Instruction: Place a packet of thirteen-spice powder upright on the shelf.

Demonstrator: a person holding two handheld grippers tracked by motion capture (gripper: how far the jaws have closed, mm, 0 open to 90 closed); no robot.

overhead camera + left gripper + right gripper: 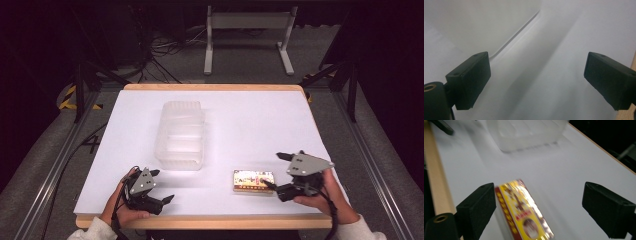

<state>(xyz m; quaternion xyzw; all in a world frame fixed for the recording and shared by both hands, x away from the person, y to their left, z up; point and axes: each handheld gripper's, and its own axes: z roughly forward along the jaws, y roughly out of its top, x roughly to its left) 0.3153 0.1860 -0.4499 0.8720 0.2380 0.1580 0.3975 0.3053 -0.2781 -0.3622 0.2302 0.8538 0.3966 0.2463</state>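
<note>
From above, I see the clear tub mid-table, the yellow box lying flat near and to the right of it, my right gripper just beyond the box, and my left gripper near the tub's near-left corner. Through the left gripper view, my jaws gape wide over bare table, holding nothing, beside the tub's wall. Through the right gripper view, the jaws stand wide apart and empty, the box against the left one, likely lined up for a pinch, the tub ahead.

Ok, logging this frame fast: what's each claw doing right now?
Left claw: open, holding nothing, near the table's front edge.
Right claw: open, holding nothing; the yellow-and-red box lies between its jaws, ungripped.
</note>
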